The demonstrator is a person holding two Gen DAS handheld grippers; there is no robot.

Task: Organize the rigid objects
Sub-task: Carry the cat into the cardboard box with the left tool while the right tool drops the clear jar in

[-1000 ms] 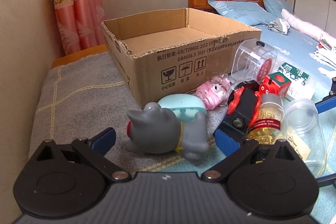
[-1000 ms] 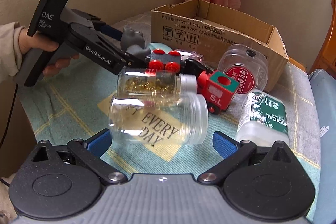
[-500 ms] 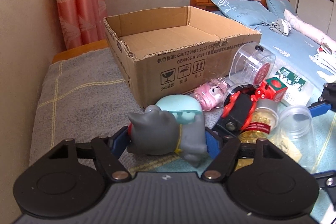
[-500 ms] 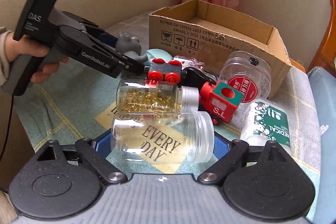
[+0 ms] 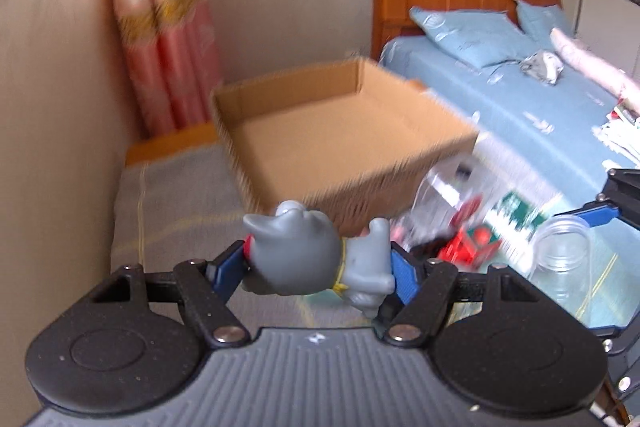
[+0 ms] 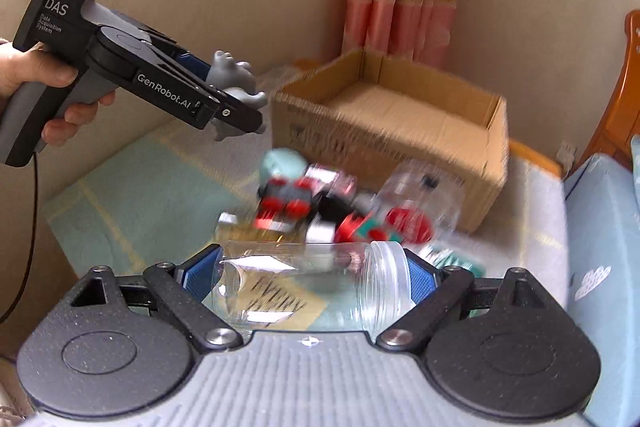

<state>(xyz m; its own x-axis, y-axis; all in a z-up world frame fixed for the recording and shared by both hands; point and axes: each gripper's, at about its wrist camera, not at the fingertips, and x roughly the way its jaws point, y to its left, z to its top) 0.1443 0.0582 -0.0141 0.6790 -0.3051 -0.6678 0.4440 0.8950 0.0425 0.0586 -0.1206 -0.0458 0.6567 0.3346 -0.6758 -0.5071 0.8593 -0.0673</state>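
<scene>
My left gripper (image 5: 316,269) is shut on a grey toy animal (image 5: 304,255) and holds it in the air in front of the open cardboard box (image 5: 344,131). It also shows in the right wrist view (image 6: 236,79), held by the left gripper (image 6: 240,107) above the table. My right gripper (image 6: 308,279) is shut on a clear plastic jar (image 6: 304,287), lying sideways between the blue pads, lifted off the cloth. The jar also shows in the left wrist view (image 5: 564,259).
A blurred pile of toys and jars lies beside the box: a red and black toy vehicle (image 6: 296,203), a round clear container with a red label (image 6: 416,203), a teal object (image 6: 280,163). A bed (image 5: 540,99) stands to the right, a wall and curtain (image 5: 168,47) behind.
Both grippers have lifted their loads off the cloth. The left one has risen with the grey toy toward the box; the right one has raised the clear jar.
</scene>
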